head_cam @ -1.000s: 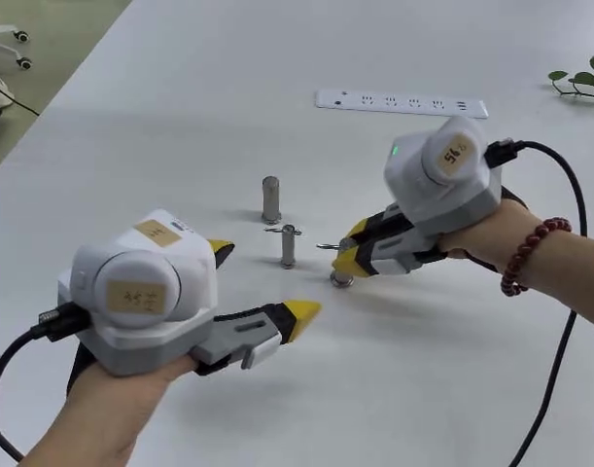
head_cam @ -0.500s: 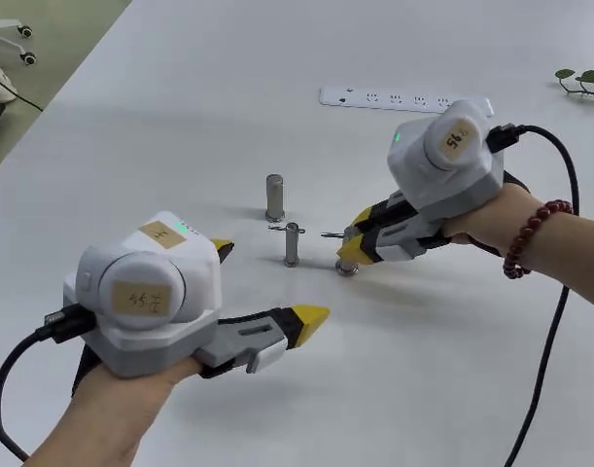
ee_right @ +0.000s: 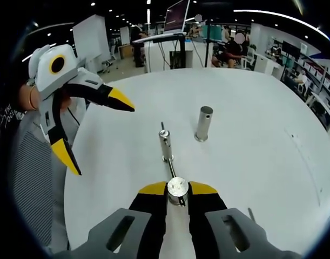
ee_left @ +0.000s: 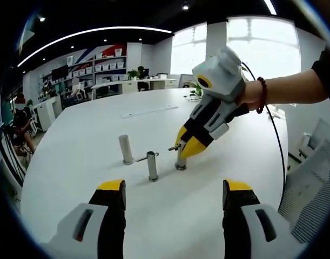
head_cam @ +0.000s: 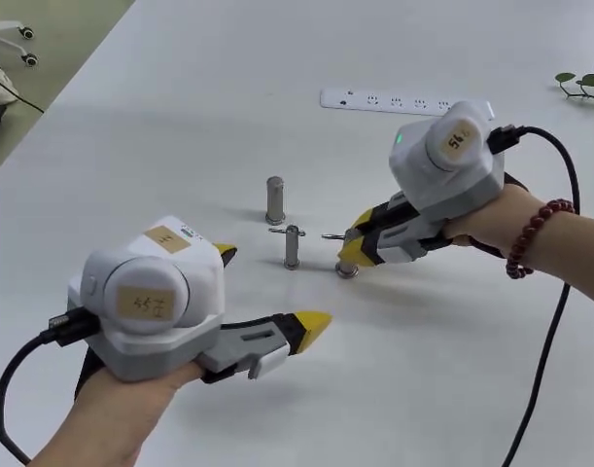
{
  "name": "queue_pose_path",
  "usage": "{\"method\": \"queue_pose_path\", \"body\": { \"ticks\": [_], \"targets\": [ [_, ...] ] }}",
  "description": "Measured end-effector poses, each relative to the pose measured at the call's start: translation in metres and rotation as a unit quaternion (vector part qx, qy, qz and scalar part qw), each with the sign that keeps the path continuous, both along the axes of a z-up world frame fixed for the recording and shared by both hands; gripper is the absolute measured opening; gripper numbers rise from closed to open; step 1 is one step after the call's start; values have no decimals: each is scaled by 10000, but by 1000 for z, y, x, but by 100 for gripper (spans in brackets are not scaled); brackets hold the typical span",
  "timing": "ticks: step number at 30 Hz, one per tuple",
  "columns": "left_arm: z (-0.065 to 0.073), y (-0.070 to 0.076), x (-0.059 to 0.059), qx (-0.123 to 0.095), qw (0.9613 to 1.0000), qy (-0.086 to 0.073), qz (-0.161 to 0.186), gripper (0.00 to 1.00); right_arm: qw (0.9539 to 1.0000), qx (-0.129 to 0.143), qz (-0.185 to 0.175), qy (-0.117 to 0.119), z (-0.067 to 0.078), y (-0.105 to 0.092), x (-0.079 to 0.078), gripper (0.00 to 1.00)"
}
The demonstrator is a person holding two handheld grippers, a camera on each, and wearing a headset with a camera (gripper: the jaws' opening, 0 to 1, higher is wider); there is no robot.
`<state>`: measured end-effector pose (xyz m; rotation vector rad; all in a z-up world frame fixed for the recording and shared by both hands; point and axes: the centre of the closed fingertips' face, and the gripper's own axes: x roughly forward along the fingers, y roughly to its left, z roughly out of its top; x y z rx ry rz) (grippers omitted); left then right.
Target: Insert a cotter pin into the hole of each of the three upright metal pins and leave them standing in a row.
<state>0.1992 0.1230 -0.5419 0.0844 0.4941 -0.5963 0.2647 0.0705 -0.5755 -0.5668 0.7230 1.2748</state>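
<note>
Handwriting on my tan stickers (head_cam: 457, 139) is unreadable; right tongs (head_cam: 353, 245) pinch a short upright steel pin (ee_right: 177, 186), left tongs (ee_left: 173, 186) spread.

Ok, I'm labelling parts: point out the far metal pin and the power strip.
Far metal pin (head_cam: 274, 200): head view, middle of its shaft.
Power strip (head_cam: 389, 100): head view, its top face.

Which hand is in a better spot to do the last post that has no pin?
Probably left: the left hand-held gripper is open, empty and faces the bare metal pin, while the right hand-held gripper is shut around the nearest metal pin.
</note>
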Motion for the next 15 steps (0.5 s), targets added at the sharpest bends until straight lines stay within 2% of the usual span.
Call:
{"method": "queue_pose_path", "body": {
  "ticks": [9,13,15],
  "targets": [
    [-1,1,0,23,10000,14,2,73,10000,-46,-46,-22,1,-1,-3,16],
    [0,2,0,14,10000,-8,18,73,9998,108,-174,22,7,1,-3,19],
    [1,2,1,3,10000,-22,22,73,9989,329,-333,99,14,6,-2,20]
  ]
}}
